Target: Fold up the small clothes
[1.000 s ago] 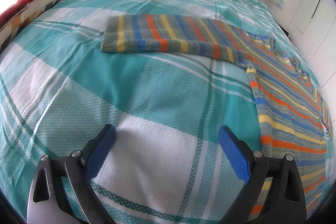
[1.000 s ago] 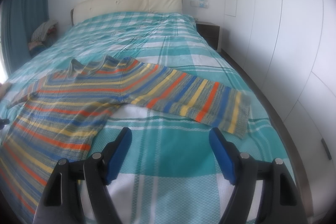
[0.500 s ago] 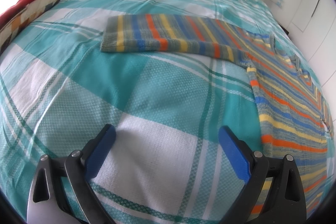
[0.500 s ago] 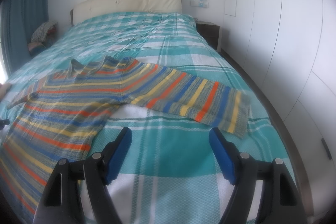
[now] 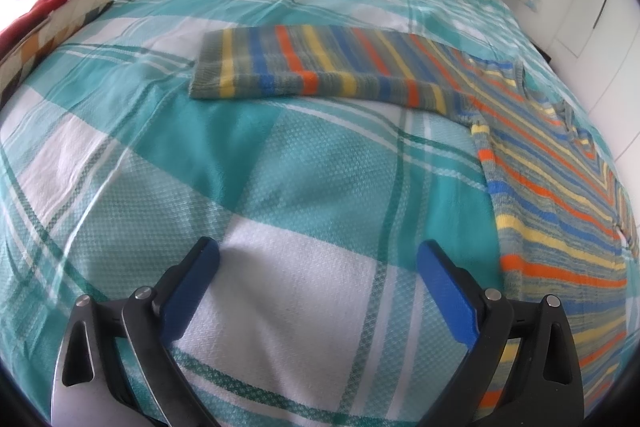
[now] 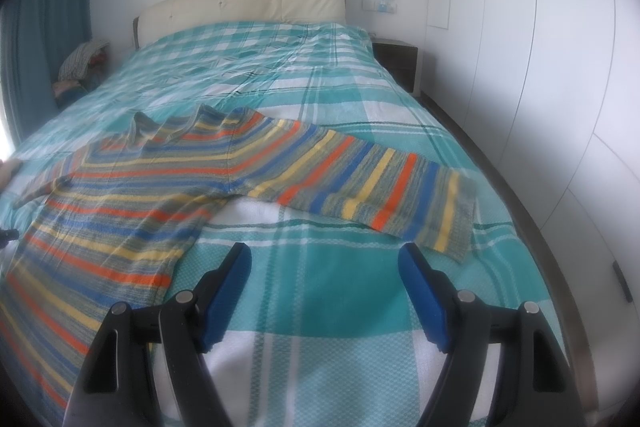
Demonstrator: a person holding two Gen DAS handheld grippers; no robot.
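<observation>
A: Anything shifted since a moment ago?

B: Nothing; bed, sweater and both grippers sit as before.

A: Where's the sweater?

B: Flat on the bed, sleeves stretched sideways. The right sleeve lies just ahead of the right gripper, the left sleeve farther beyond the left gripper. Both grippers gape apart, empty.
</observation>
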